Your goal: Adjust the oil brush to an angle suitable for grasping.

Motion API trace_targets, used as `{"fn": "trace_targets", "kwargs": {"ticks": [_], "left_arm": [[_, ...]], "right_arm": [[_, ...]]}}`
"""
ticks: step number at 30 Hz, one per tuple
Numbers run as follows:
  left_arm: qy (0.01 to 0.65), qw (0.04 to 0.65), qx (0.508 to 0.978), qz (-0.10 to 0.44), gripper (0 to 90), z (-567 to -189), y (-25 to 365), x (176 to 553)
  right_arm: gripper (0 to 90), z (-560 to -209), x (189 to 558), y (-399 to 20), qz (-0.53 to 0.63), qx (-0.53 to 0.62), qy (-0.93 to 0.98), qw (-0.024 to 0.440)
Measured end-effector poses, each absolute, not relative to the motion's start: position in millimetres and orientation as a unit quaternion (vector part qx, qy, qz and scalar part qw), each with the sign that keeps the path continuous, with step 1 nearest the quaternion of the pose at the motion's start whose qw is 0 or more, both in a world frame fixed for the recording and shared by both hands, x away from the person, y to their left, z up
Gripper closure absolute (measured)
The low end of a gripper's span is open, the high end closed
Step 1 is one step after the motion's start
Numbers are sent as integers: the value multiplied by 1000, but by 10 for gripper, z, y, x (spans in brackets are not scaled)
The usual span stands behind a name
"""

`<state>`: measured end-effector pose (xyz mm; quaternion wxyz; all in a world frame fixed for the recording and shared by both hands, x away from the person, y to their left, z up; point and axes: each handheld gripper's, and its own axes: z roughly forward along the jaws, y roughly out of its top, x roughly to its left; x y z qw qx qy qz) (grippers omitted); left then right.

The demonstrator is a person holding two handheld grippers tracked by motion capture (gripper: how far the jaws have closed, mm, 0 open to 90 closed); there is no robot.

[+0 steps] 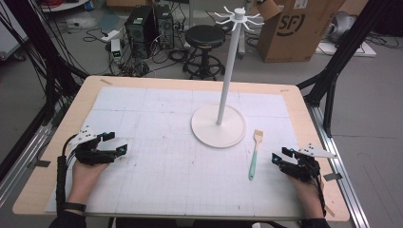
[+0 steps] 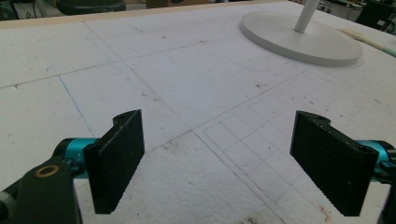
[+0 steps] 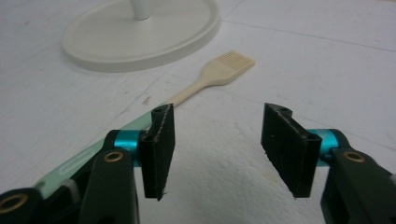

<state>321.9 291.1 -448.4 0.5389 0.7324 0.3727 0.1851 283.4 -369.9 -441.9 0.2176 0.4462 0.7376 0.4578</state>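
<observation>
approach step: right hand-held gripper (image 1: 280, 159) sits released, empty beside the basting brush (image 1: 255, 153); next, straddle its handle and clench.

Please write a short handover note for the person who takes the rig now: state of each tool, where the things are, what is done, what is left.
Left tool: open, holds nothing, rests on the white mat at the left side.
Right tool: open, nothing between the jaws, rests at the right side, just right of the brush.
Brush: lies flat on the mat, bristle end toward the stand, green handle toward the person, close to the stand's round base, whether touching I cannot tell.
Stand: upright at mat centre, its top hooks bare.
Done: nothing picked up yet.
Left: probably grasp the brush with the right tool; hanging it on the stand seems likely.
</observation>
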Motion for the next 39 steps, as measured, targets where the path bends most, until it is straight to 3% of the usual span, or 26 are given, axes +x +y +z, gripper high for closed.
{"fn": "trace_targets", "kwargs": {"ticks": [6, 11, 20, 33, 39], "left_arm": [[371, 536, 735, 188, 184, -4483, 2906, 3217], [371, 534, 735, 189, 187, -4482, 2903, 3216], [369, 535, 736, 190, 187, -4483, 2898, 3214], [369, 534, 737, 192, 188, -4483, 2890, 3211], [368, 533, 737, 193, 189, -4483, 2890, 3212]], "right_arm": [[527, -4414, 2848, -3622, 455, 435, 750, 202], [476, -4387, 2907, -3466, 447, 464, 739, 195], [485, -4364, 2952, -3221, 429, 449, 758, 201], [757, -4435, 2902, -3251, 393, 400, 815, 145], [812, -4462, 2892, -3156, 388, 374, 832, 132]]}}
